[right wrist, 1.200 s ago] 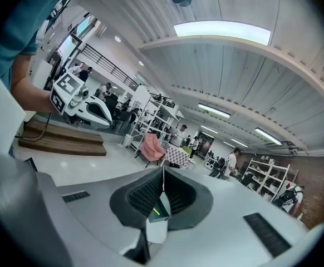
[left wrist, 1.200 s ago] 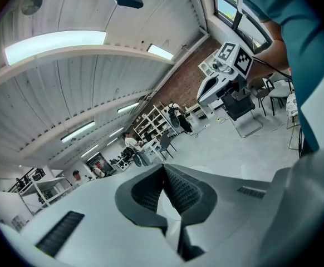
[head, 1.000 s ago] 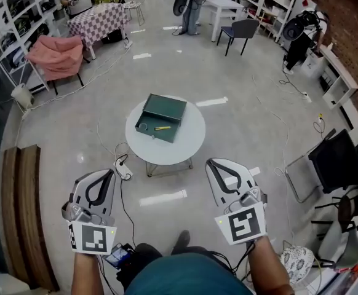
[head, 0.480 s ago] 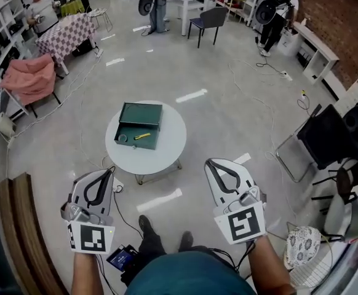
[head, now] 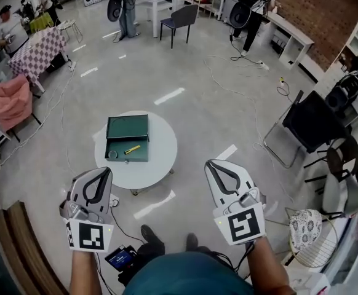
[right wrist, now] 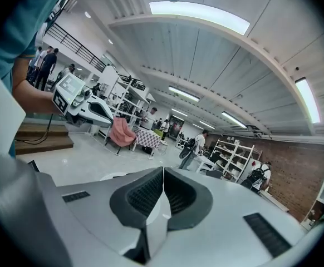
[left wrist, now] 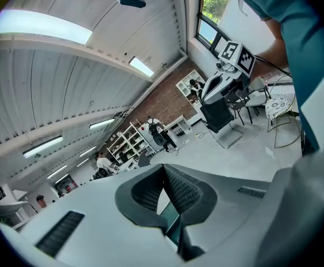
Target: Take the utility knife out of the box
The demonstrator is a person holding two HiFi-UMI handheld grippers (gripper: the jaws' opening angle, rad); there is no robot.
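Observation:
An open dark green box (head: 127, 137) lies on a round white table (head: 159, 155) ahead of me on the floor. Inside it are the yellow utility knife (head: 132, 149) and a small ring-shaped item (head: 112, 154). My left gripper (head: 107, 170) is held low near my body, well short of the table, with its jaws shut on nothing (left wrist: 163, 168). My right gripper (head: 210, 163) hangs beside it at the right, also shut and empty (right wrist: 163, 172). A sliver of green shows below the left jaws in the left gripper view.
A black chair (head: 308, 125) and a wire stool with a patterned cushion (head: 305, 232) stand at the right. A wooden bench (head: 19, 244) is at the lower left. A pink-draped chair (head: 7, 100), a checkered table (head: 36, 45) and several people are farther back. Cables cross the floor.
The view has swung round: the table and box now sit further left in the picture. Both grippers keep the same spots in view and stay shut.

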